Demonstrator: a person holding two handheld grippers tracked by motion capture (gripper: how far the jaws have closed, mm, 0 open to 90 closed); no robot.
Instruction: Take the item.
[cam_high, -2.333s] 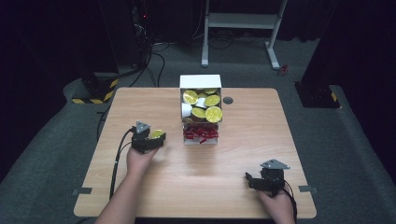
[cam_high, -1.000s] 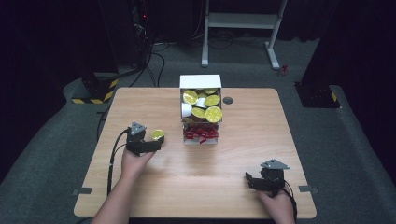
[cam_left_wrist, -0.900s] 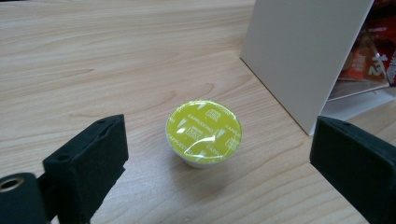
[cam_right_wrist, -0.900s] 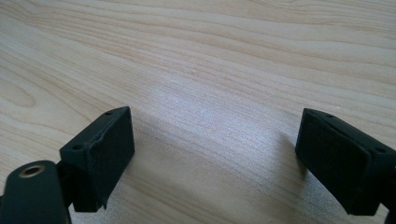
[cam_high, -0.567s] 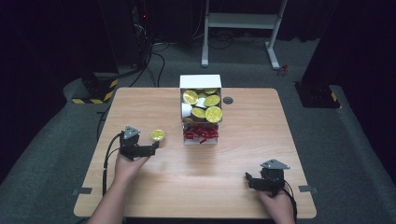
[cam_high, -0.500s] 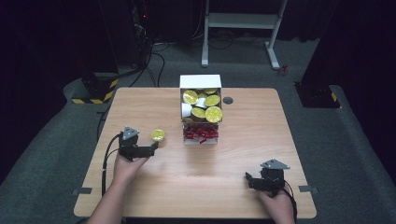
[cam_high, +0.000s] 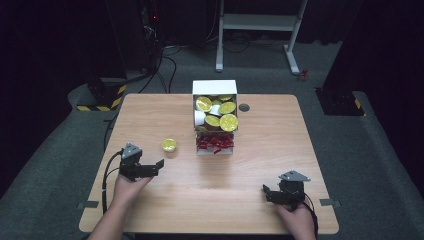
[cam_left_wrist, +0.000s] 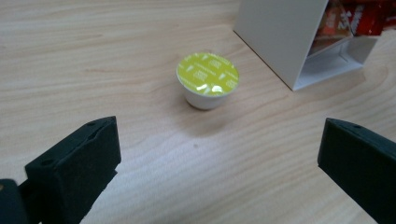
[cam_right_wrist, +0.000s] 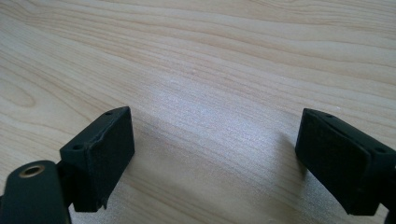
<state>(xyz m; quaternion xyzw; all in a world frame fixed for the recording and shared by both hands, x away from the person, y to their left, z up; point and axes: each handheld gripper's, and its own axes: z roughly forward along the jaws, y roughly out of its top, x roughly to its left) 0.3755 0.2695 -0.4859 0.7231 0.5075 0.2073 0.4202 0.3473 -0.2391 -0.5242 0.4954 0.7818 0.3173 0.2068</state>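
A white coffee capsule with a yellow-green foil lid (cam_high: 169, 145) (cam_left_wrist: 207, 86) stands upright on the wooden table (cam_high: 260, 150), left of a white box (cam_high: 215, 117). That box holds several more yellow-lidded capsules on top and red packets in its lower opening. My left gripper (cam_high: 154, 167) (cam_left_wrist: 219, 172) is open, a short way back from the lone capsule, with nothing between its jaws. My right gripper (cam_high: 266, 192) (cam_right_wrist: 215, 158) rests open near the table's front right, over bare wood.
The white box's side wall (cam_left_wrist: 280, 37) rises at the upper right of the left gripper view. A small dark round grommet (cam_high: 244, 107) sits in the table beside the box. Dark floor, cables and a white frame (cam_high: 260, 22) lie beyond the table.
My left gripper let go of the yellow-lidded capsule, left it standing on the table and drew back toward the front left. The right gripper has stayed still.
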